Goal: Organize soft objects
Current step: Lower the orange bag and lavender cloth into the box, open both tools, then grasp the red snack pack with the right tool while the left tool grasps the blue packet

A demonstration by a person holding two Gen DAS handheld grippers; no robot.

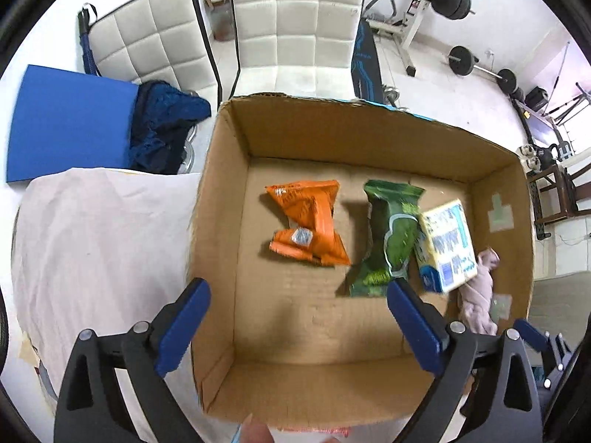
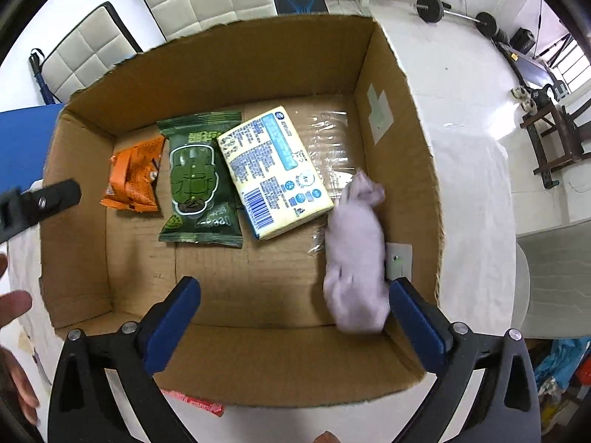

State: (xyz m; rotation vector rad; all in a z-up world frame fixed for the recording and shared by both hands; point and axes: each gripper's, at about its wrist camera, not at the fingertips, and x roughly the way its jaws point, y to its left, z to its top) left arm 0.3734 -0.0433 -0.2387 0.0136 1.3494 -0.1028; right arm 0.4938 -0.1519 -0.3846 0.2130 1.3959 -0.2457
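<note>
An open cardboard box [image 1: 229, 199] [image 2: 406, 118] holds an orange packet [image 1: 310, 223] [image 2: 133, 181], a green packet [image 1: 388, 236] [image 2: 197, 181], a yellow-and-blue tissue pack [image 1: 447, 245] [image 2: 273, 171] and a pale pink cloth [image 1: 480, 288] [image 2: 356, 254]. My left gripper [image 1: 297, 301] is open and empty above the box's near left part. My right gripper [image 2: 293, 297] is open and empty above the box's near side, with the pink cloth just beside its right finger [image 2: 417, 326].
The box stands on a white cloth-covered table [image 1: 92, 243]. A blue mat [image 1: 70, 122] and dark blue fabric [image 1: 166, 118] lie to the left. White chairs [image 1: 295, 29] stand behind. Gym weights [image 1: 454, 0] are at the back right. A red wrapper [image 2: 199, 402] lies by the box's near wall.
</note>
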